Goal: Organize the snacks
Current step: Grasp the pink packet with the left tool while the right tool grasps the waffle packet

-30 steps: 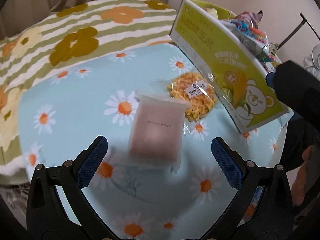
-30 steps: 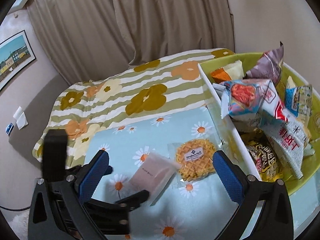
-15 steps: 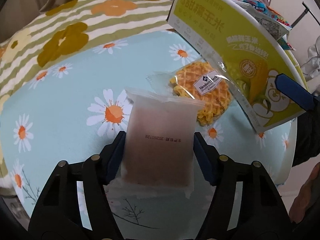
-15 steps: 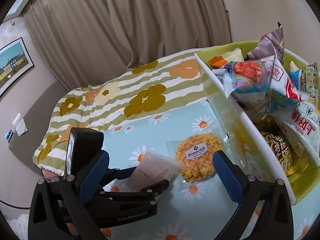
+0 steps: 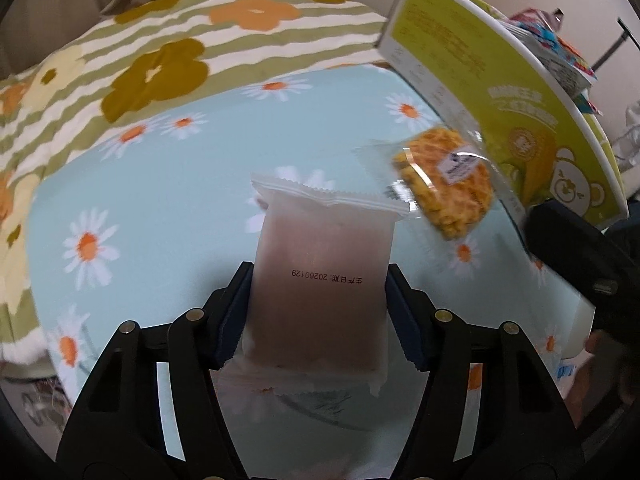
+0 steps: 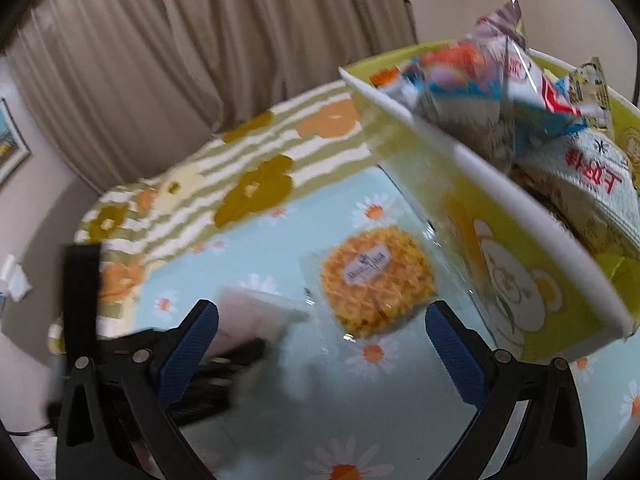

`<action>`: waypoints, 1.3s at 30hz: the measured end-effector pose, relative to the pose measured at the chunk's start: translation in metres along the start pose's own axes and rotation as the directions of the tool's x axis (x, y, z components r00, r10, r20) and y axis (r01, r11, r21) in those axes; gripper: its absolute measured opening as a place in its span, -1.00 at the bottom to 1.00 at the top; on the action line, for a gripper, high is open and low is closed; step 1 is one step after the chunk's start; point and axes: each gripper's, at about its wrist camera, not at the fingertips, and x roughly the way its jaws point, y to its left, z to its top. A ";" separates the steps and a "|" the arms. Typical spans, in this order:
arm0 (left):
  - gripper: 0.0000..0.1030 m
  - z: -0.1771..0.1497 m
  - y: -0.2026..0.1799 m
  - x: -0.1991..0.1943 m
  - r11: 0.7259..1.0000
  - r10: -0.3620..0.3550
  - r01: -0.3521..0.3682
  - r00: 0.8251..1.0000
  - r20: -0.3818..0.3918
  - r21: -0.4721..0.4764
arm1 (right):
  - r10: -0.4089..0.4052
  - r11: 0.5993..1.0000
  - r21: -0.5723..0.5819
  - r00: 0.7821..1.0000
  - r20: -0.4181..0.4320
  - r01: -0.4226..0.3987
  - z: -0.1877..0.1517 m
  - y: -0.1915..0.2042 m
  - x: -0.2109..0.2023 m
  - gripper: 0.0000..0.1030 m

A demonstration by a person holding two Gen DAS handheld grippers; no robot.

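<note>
Pale blue cloth printed with daisies covers the table [image 5: 168, 216] on which you are working; beyond it lies a bedspread [image 5: 168, 60] striped green and white with orange and olive flowers, and beige curtains [image 6: 200, 52] hang behind. At your right stands a yellow-green cardboard box [image 6: 532, 292] bearing a bear cartoon, its white rim tilted in the right wrist view, heaped with snack bags [image 6: 520, 92] in red, blue and white wrappers. Just beside the box's outer wall, flat on the cloth, lies a round golden waffle in clear wrap [image 6: 376, 276] with a small white label on top.

Your left gripper [image 5: 320, 300] is clamped on the frosted pinkish-brown packet [image 5: 320, 280]: both blue pads press its long sides, the crimped upper seal points away from you, and a printed date line runs across its face. The packet sits raised above the cloth, near the waffle but apart from it; in the right wrist view it appears blurred, to the left of the waffle.

Your right gripper [image 6: 320, 352] hangs spread wide with nothing between its blue pads [image 6: 452, 348], above the cloth with the waffle framed between its fingers.
</note>
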 end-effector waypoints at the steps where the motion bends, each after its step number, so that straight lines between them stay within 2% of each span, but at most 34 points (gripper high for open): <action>1: 0.18 -0.001 0.005 -0.003 1.000 0.008 -0.008 1.000 0.003 -0.009 | -0.045 0.999 -0.022 0.999 -0.010 0.044 -0.001 0.002 0.007 1.00; 5: 0.18 -0.005 0.023 -0.012 0.998 0.033 -0.032 0.999 0.010 -0.045 | -0.163 0.984 -0.072 0.986 -0.034 0.160 -0.003 0.006 0.029 0.99; 10: 0.18 -0.007 0.037 -0.024 0.997 0.039 -0.037 0.999 0.028 -0.071 | -0.181 0.983 -0.036 0.980 -0.088 0.178 0.001 -0.005 0.053 0.99; 17: 0.18 -0.002 0.044 -0.035 0.995 0.037 -0.031 0.998 0.054 -0.098 | -0.091 0.994 -0.070 0.992 -0.091 0.085 0.017 0.005 0.076 1.00; 22: 0.18 0.001 0.050 -0.043 0.992 0.045 -0.036 0.996 0.074 -0.117 | 0.049 0.991 -0.117 0.996 -0.077 -0.058 0.033 0.022 0.084 1.00; 24: 0.18 0.002 0.053 -0.047 0.991 0.052 -0.042 0.996 0.079 -0.125 | 0.056 0.990 -0.121 0.995 -0.087 -0.066 0.039 0.029 0.089 1.00; 27: 0.18 0.003 0.059 -0.051 0.989 0.062 -0.050 0.994 0.086 -0.138 | 0.036 0.998 -0.056 0.992 -0.118 -0.043 0.047 0.032 0.100 1.00; 30: 0.18 0.003 0.062 -0.053 0.987 0.068 -0.054 0.993 0.091 -0.150 | -0.024 0.999 -0.042 0.989 -0.147 0.018 0.051 0.037 0.112 1.00; 37: 0.18 0.003 0.071 -0.049 0.984 0.078 -0.063 0.994 0.081 -0.168 | -0.155 0.980 -0.147 0.979 -0.132 0.135 0.046 0.053 0.124 0.99; 39: 0.18 0.001 0.074 -0.049 0.983 0.071 -0.055 0.994 0.083 -0.177 | -0.189 0.969 -0.187 0.972 -0.138 0.162 0.042 0.055 0.127 0.87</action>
